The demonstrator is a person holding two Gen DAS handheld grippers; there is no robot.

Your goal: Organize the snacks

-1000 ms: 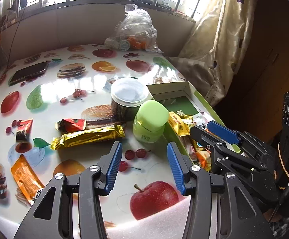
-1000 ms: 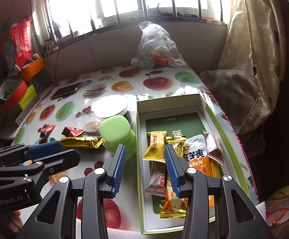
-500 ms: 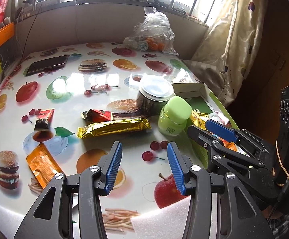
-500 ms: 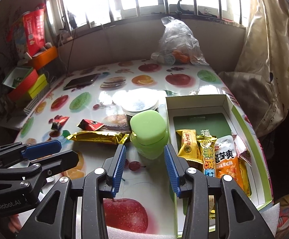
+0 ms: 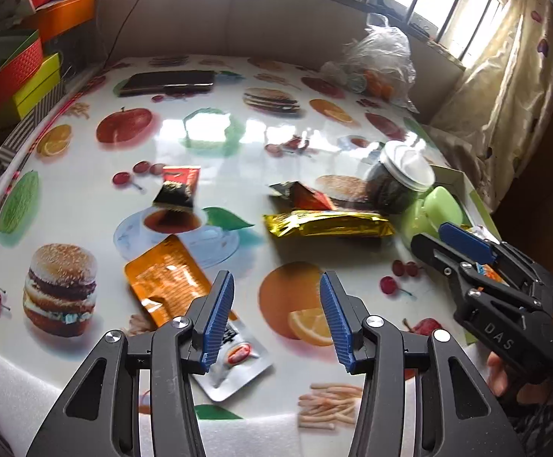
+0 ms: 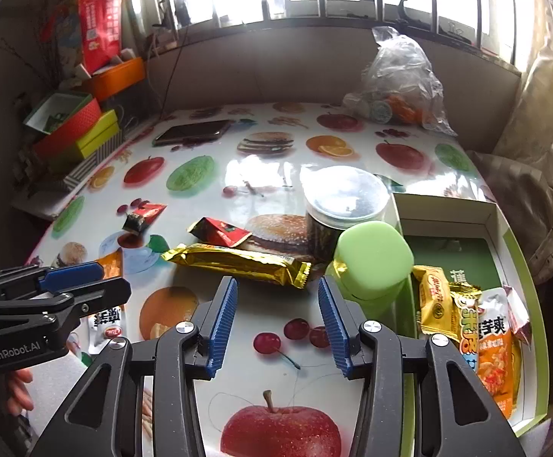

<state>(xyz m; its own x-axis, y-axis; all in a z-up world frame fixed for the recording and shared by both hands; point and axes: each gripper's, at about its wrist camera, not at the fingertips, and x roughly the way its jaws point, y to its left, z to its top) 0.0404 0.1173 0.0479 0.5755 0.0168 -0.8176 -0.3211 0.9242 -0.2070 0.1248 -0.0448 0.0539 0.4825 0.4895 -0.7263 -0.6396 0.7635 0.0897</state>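
Table [image 5: 238, 141]: glossy cloth printed with fruit and burgers.
Left gripper [image 5: 276, 314]: jaws spread, nothing between them, above the table's near edge.
Orange pouch [image 5: 166, 282]: flat on the table, its near end under the left gripper's left finger (touching or not, cannot tell).
Small red packet [image 5: 177, 188]: beyond the pouch, apart from it.
Gold bar [image 6: 238, 262]: lying crosswise mid-table, a red wrapper [image 6: 219, 232] just behind it.
Right gripper [image 6: 276, 323]: jaws have just been opening, empty, near the bar.
Green jar [image 6: 371, 266]: beside the bar's right end, a dark jar [image 6: 341, 205] behind.
Box [image 6: 520, 278]: at the table's right edge, several snack packets [image 6: 467, 316] inside.
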